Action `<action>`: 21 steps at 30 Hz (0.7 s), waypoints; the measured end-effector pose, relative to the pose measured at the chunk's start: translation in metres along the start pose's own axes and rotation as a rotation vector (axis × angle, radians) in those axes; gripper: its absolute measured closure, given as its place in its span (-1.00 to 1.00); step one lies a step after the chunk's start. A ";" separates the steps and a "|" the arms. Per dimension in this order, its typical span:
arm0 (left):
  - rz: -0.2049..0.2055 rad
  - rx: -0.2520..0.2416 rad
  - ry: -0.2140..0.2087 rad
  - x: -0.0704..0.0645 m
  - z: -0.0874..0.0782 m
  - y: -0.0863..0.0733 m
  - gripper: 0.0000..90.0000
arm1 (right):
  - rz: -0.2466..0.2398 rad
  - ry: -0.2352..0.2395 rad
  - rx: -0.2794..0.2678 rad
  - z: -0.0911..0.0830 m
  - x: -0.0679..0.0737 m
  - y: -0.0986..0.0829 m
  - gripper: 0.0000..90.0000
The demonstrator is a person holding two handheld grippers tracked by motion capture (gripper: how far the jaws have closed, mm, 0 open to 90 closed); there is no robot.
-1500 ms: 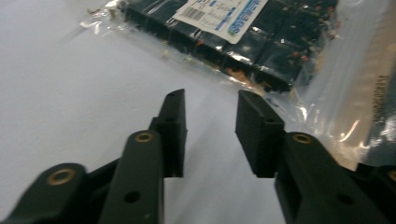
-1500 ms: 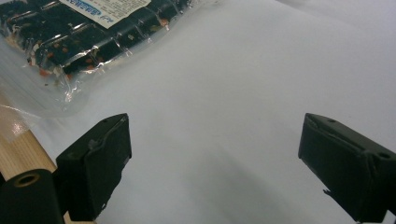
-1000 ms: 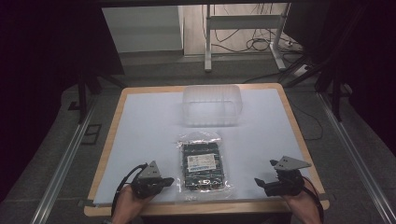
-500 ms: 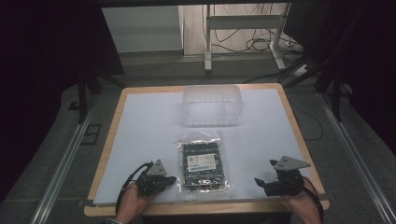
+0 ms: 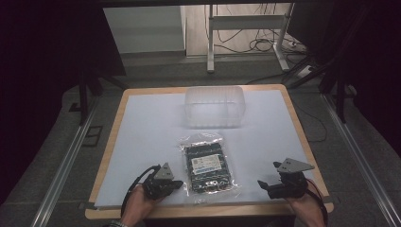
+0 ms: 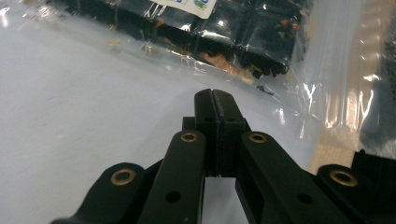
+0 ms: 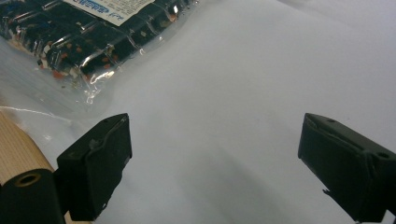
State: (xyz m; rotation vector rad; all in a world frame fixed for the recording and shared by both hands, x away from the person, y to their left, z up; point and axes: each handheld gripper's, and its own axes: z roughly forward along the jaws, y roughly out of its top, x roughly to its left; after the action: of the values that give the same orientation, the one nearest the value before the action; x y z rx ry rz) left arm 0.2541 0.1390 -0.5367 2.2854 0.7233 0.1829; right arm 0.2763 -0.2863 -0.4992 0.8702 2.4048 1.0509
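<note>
A clear plastic bag of dark contents with a white label (image 5: 207, 166) lies flat on the white table sheet (image 5: 151, 132), near the front. My left gripper (image 5: 178, 184) sits just left of the bag's front corner, jaws shut with nothing between them; its tips (image 6: 214, 94) stop just short of the bag (image 6: 233, 32). My right gripper (image 5: 261, 183) rests near the front right of the table, open and empty, a short way right of the bag (image 7: 74, 32). Its fingers (image 7: 100, 158) stand wide apart over bare sheet.
A clear plastic tub (image 5: 215, 106) stands upside down at the back middle of the table. The wooden table edge (image 5: 208, 212) runs along the front, just under both hands. Metal rails (image 5: 61, 165) flank the table on the floor.
My left gripper has moved right, toward the bag's front left corner. The right gripper has stayed in place.
</note>
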 end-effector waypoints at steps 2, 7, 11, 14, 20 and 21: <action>0.009 0.001 -0.003 -0.002 0.002 0.002 1.00 | 0.000 -0.002 -0.001 -0.001 0.000 0.000 -0.78; 0.033 0.005 -0.017 -0.007 0.005 0.006 1.00 | 0.007 -0.011 -0.002 -0.002 -0.002 0.000 -0.78; 0.041 0.000 -0.027 -0.011 0.009 0.009 1.00 | 0.010 -0.015 -0.002 -0.003 -0.003 0.000 -0.78; 0.047 -0.003 -0.037 -0.014 0.012 0.012 1.00 | 0.012 -0.024 -0.003 -0.005 -0.004 0.000 -0.78; 0.062 -0.005 -0.061 -0.020 0.020 0.021 1.00 | 0.032 -0.043 0.005 -0.010 -0.010 -0.002 -0.78; 0.071 -0.006 -0.066 -0.022 0.024 0.025 1.00 | 0.038 -0.052 0.008 -0.011 -0.012 -0.003 -0.78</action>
State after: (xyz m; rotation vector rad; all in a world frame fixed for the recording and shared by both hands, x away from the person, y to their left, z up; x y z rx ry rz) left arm 0.2548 0.0987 -0.5356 2.3017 0.6076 0.1415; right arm 0.2776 -0.3018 -0.4929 0.9381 2.3603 1.0204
